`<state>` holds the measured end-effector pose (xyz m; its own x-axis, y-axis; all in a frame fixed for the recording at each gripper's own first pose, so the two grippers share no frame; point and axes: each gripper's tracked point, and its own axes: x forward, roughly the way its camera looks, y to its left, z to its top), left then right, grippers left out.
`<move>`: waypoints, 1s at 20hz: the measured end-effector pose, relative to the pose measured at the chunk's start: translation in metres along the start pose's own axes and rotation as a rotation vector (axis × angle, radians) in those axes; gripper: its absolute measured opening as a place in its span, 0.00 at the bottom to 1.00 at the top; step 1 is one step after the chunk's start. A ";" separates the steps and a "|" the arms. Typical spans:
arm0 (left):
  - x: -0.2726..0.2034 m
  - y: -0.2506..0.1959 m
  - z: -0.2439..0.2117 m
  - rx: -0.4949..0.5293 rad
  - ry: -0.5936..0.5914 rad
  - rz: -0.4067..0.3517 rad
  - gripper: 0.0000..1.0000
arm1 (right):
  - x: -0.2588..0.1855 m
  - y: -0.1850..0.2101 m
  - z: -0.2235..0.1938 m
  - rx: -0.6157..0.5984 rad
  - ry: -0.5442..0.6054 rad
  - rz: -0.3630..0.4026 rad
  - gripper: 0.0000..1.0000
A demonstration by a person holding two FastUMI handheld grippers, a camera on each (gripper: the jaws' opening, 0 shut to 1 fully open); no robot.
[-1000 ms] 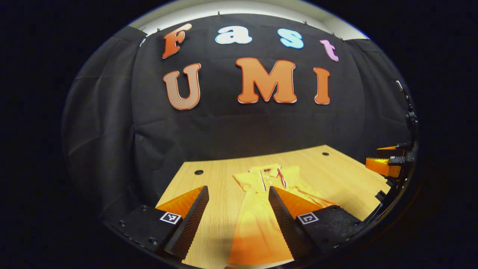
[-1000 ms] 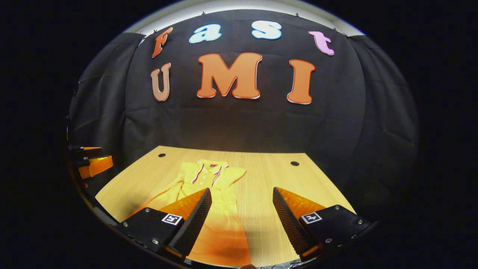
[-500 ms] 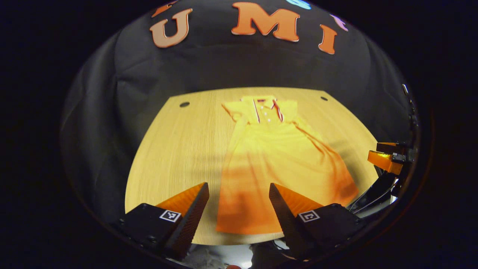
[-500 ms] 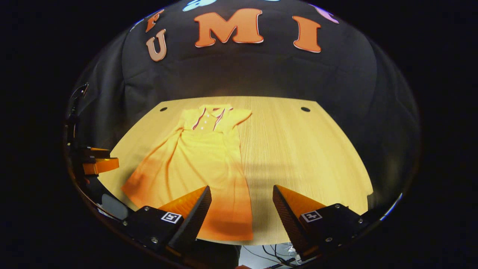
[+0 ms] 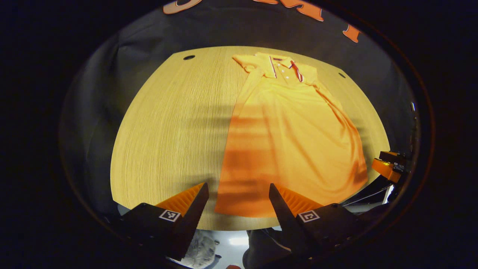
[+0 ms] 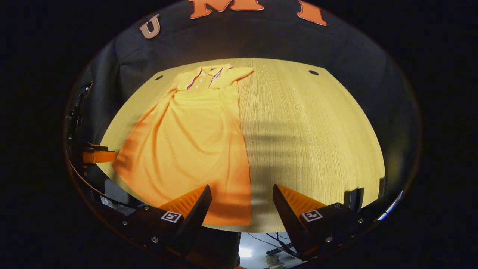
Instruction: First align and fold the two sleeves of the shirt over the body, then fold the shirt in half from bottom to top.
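Left gripper: jaws spread wide, nothing between them; hovering above the near table edge, over the hem's left corner.
Right gripper: likewise agape and empty; over the hem's right corner at the near edge.
Shirt: flat on the table, collar far, hem near, placket up; in the left gripper view lying right of centre.
Sleeves: not clearly spread out; seemingly already tucked along the body, hard to confirm.
Step in hand: likely the reach for the hem; best to pinch each near corner evenly, lift low, carry straight toward the collar.
Hem: just inside the near table edge; little margin there.
Open room: bare wood to both sides; far holes well apart from cloth.
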<state>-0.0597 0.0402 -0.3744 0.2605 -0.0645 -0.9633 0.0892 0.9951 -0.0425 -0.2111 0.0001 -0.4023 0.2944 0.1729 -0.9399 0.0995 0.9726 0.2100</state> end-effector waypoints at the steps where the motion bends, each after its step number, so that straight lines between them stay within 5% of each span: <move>1: 0.006 0.004 -0.006 -0.006 0.033 0.008 0.98 | 0.003 -0.001 -0.008 -0.003 0.027 0.002 1.00; 7: 0.023 0.034 -0.033 -0.015 0.140 0.037 0.99 | 0.011 -0.001 -0.033 0.001 0.135 0.013 1.00; 15: 0.030 0.021 -0.041 0.070 0.202 0.012 0.99 | 0.017 0.005 -0.050 -0.060 0.230 -0.006 0.99; 17: 0.030 0.020 -0.041 0.070 0.220 0.012 0.99 | 0.015 0.012 -0.057 -0.091 0.294 -0.012 0.95; 20: 0.032 0.011 -0.039 0.099 0.226 0.002 0.95 | 0.016 0.027 -0.054 -0.115 0.335 0.000 0.67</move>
<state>-0.0880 0.0523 -0.4159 0.0404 -0.0336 -0.9986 0.1852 0.9824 -0.0256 -0.2551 0.0376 -0.4267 -0.0354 0.1956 -0.9800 -0.0140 0.9805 0.1962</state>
